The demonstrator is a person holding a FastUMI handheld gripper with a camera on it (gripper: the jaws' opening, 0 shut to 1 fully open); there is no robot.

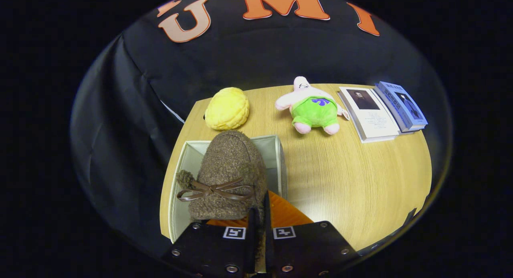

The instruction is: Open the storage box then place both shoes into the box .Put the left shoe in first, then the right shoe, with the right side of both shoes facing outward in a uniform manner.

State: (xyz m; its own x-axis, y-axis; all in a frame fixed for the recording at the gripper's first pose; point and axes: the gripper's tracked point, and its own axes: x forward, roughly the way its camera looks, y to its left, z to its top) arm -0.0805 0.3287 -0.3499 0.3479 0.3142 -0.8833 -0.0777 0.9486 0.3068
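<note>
The gripper (259, 214) (fingers nearly closed) pinches the brown fuzzy shoe (230, 169) over the open storage box (276, 157)

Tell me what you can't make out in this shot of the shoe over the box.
- Inside of the storage box, gripper view: the brown fuzzy shoe covers it, so whether another shoe already lies there is unknown.
- Heel of the shoe: hidden behind the fingers, which are closed on its rim.
- Orange panel beside the box: partly covered by the gripper body, so what it is stays unclear.
- Book text: too small.
</note>
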